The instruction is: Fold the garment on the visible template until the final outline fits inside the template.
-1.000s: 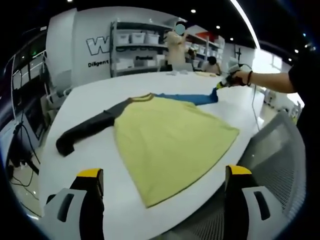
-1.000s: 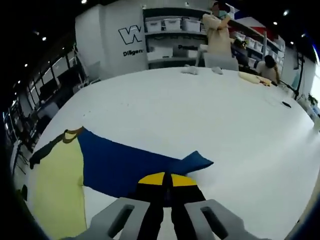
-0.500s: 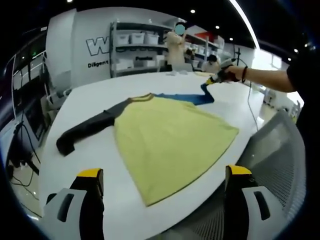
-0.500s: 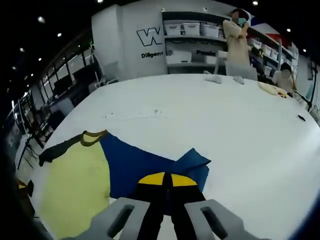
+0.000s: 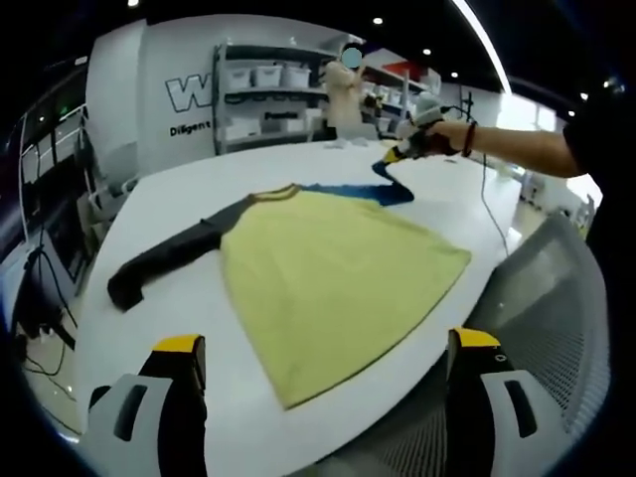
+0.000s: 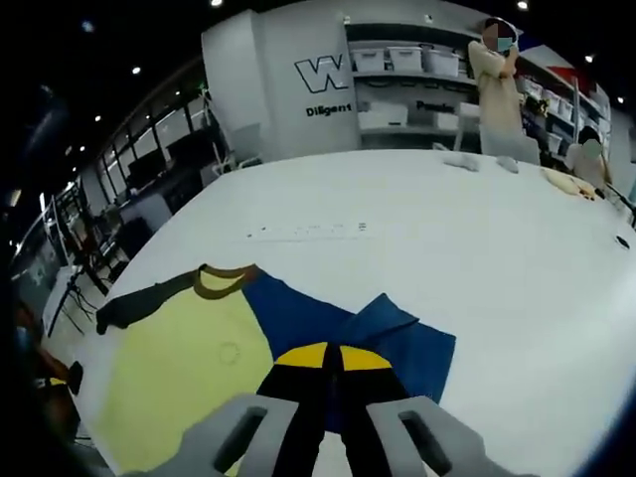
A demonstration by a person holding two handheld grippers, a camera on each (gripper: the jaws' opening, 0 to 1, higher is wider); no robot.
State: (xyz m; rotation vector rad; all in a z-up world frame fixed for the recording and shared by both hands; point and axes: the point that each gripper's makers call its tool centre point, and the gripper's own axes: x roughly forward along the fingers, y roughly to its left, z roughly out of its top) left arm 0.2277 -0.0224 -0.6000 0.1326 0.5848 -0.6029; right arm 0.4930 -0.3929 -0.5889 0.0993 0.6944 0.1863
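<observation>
On the back wall I read a large "W" over "Diligent". My right gripper pinched the garment's blue sleeve, lifted above the white table; left gripper hung open past the near edge.

Garment: yellow-bodied shirt with brown collar, one dark grey sleeve, one blue sleeve. Body lies flat at centre of the left gripper view, dark sleeve stretched toward left. Blue sleeve at upper centre, its end lifted off the surface and doubled back toward the body.
</observation>
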